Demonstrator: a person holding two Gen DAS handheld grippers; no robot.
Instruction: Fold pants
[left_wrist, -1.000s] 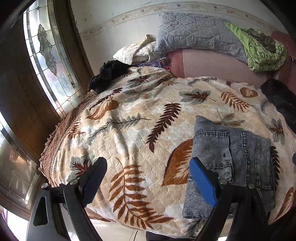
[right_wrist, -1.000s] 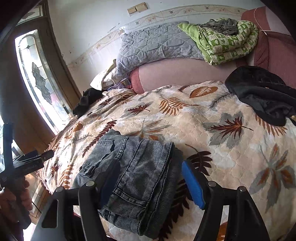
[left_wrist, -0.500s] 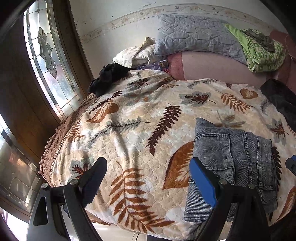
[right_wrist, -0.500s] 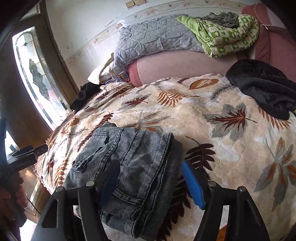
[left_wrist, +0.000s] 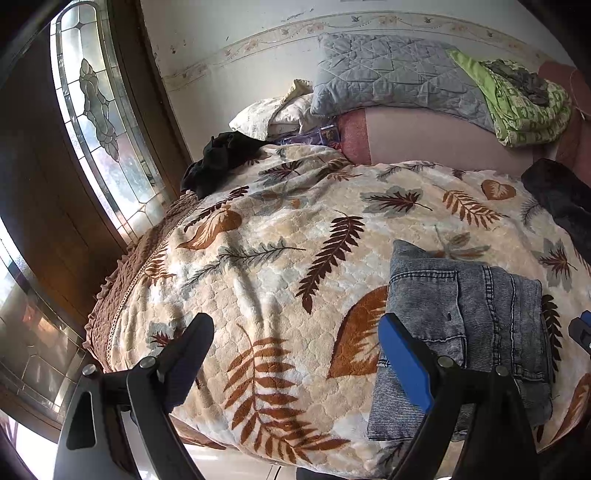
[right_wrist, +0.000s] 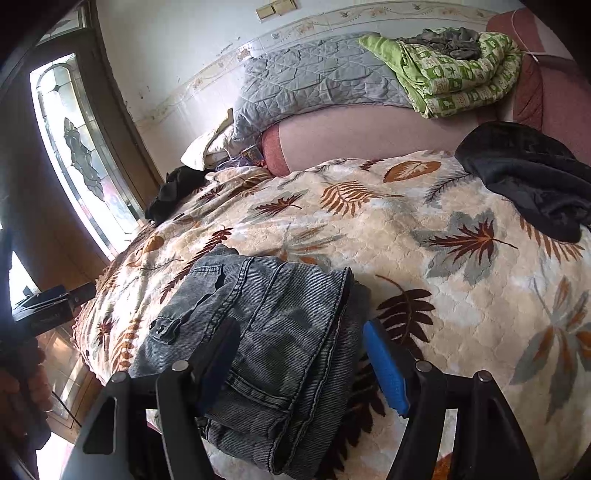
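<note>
pants (right_wrist: 266, 343): folded grey denim bundle near front edge of leaf-print blanket (left_wrist: 280, 266) | left gripper (left_wrist: 295, 354): jaws spread, empty, left of pants | right gripper (right_wrist: 299, 362): jaws spread, hovering over pants, not gripping | writing: none legible

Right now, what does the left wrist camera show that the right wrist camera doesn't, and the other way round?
Only the left wrist view shows the left gripper, open over bare blanket. Only the right wrist view shows the right gripper, open over the folded jeans, and wall switches. Both show the jeans, leaf blanket, grey quilt and green quilt.
</note>
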